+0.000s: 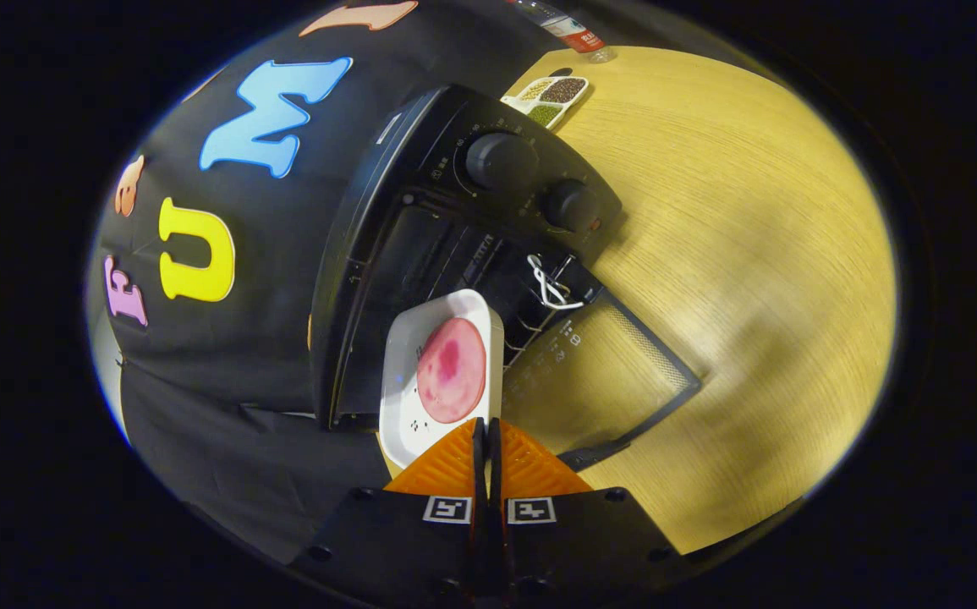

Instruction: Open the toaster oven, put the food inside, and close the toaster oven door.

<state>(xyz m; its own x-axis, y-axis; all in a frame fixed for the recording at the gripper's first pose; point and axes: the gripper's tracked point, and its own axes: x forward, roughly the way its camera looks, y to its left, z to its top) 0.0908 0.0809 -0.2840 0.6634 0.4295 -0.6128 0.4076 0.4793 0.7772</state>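
A black toaster oven (488, 220) stands on the wooden table (750, 279) with its glass door (598, 381) folded down flat and its dark cavity exposed. My gripper (486, 427) is shut on the near rim of a white square plate (408, 397). On the plate lies a round pink slice of food (452, 370). The plate hangs tilted just ahead of my fingers, over the oven's open mouth at the door hinge. Two round knobs (501, 161) sit on the oven's control panel beyond the cavity.
A wire rack with a white twist of wire (547, 288) lies inside the oven mouth. Beyond the oven a small divided dish of grains (549, 97) and a plastic bottle (568, 30) rest on the table. Black cloth hangs to the oven's left.
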